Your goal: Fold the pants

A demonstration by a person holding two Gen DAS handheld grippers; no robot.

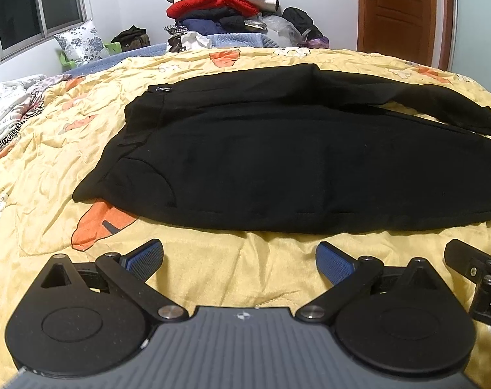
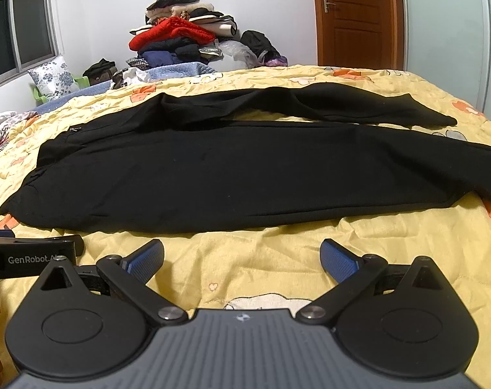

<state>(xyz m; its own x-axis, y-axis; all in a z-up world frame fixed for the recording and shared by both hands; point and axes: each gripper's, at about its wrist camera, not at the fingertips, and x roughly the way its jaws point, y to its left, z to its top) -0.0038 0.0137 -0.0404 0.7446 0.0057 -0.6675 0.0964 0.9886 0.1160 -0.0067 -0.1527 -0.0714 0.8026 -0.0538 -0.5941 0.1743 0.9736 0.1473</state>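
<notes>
The left gripper (image 1: 239, 257) and right gripper (image 2: 242, 257) both hover with fingers spread wide and empty, just short of the black pants (image 1: 278, 162). The pants lie flat on the yellow quilt (image 1: 229, 265) of the bed, long axis running left to right: waistband left, legs right.

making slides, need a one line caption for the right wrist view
Open right gripper hovers over the yellow quilt, short of black pants laid flat, unfolded.
</notes>
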